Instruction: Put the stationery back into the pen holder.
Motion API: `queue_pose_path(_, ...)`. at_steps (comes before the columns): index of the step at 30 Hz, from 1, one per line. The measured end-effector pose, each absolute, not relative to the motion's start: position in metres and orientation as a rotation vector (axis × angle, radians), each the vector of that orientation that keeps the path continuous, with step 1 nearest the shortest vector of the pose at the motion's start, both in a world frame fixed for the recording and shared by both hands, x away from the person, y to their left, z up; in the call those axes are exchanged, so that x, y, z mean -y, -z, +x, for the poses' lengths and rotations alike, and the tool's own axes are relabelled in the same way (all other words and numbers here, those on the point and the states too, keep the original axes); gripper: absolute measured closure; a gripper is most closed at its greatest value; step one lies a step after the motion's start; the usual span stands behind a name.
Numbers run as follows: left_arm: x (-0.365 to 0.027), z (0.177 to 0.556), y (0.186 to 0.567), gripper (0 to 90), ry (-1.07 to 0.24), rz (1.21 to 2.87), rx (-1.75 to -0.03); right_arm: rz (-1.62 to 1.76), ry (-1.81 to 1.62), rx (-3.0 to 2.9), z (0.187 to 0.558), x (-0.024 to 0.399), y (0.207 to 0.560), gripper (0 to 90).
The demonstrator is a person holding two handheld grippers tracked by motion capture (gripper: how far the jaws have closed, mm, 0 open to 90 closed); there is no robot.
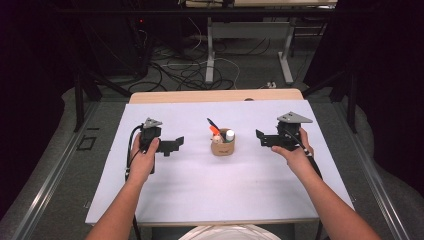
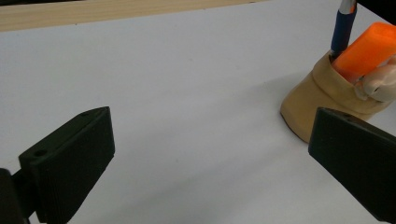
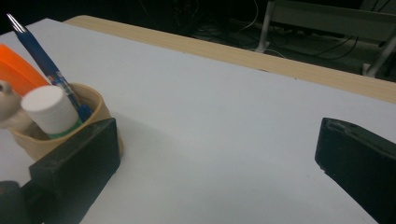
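A tan cup (image 1: pixel 222 147) stands mid-table on the white sheet (image 1: pixel 200 185). It holds a blue pen (image 1: pixel 212 124), an orange item (image 1: pixel 216 134) and a white-capped tube (image 1: pixel 230 135). My left gripper (image 1: pixel 175 145) is left of the cup, pointing right at it, open and empty. In the left gripper view the cup (image 2: pixel 322 102) sits beyond the right jaw, with the pen (image 2: pixel 343 28) and orange item (image 2: pixel 369 51) sticking out. My right gripper (image 1: pixel 261 139) is right of the cup, pointing left, open and empty. In the right gripper view the cup (image 3: pixel 93 107) and tube (image 3: pixel 49 112) lie behind the left jaw.
The wooden table edge (image 1: pixel 215 96) shows past the sheet's far side. Beyond it are floor cables (image 1: pixel 190 75) and desk legs (image 1: pixel 210 55). Dark curtains flank both sides. A small beige figure (image 2: pixel 380 84) also sits in the cup.
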State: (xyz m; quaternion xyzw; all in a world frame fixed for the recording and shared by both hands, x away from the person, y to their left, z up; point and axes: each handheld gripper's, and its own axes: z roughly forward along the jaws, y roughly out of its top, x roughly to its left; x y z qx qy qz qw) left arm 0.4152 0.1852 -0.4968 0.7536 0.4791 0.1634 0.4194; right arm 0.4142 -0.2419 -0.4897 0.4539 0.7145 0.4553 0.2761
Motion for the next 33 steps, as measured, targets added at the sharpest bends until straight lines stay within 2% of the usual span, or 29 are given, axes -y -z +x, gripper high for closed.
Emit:
queue_pose_path(14, -0.196, 0.419, 0.501, 0.3, -0.442, 1.818, -1.269, 1.348, -1.122, -1.866, 0.421, 0.273, 0.508, 0.1)
queue_pose_path(33, -0.211, 0.424, 0.51, 0.3, -0.464, 1.805, -1.335, 1.503, -1.011, -1.834, 0.429, 0.306, 0.528, 0.1)
